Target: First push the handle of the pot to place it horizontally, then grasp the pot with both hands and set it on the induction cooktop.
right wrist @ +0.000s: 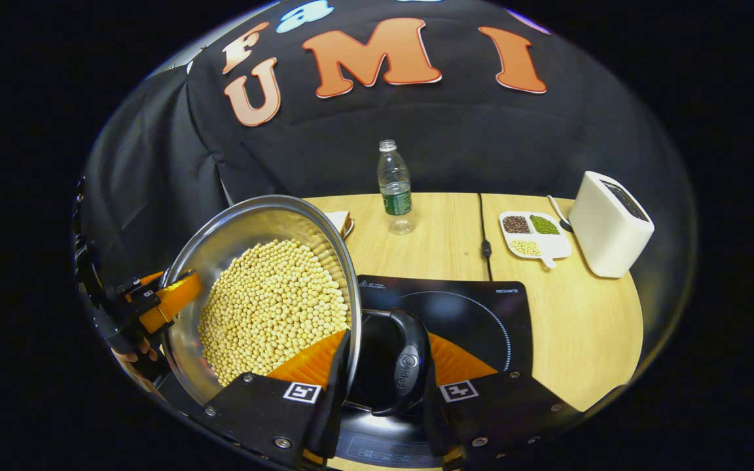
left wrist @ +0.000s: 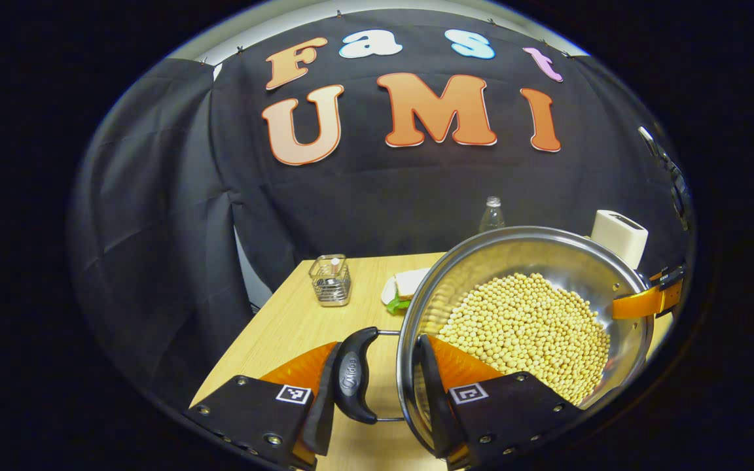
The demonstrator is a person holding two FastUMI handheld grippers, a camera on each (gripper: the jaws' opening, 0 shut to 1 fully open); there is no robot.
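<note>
A steel pot (left wrist: 534, 247) full of soybeans (left wrist: 521, 327) hangs tilted between the two grippers. My left gripper (left wrist: 383, 356) is shut on its black side handle (left wrist: 354, 378), one finger outside the handle and the other inside the pot wall. My right gripper (right wrist: 387, 356) clamps the opposite handle (right wrist: 406, 373) and rim the same way. The pot (right wrist: 246, 222) hovers over the left part of the black induction cooktop (right wrist: 475, 314), which lies on the wooden table (right wrist: 586, 327). Each gripper shows at the pot's far rim from the other side: the right gripper (left wrist: 645, 301), the left gripper (right wrist: 164, 297).
A water bottle (right wrist: 394, 186) stands behind the cooktop. A white appliance (right wrist: 609, 226) and a divided dish of beans (right wrist: 534, 239) sit at the right, a black cable (right wrist: 485, 245) between. A sandwich plate (left wrist: 406, 288) and a small wire holder (left wrist: 331, 281) stand left of the pot.
</note>
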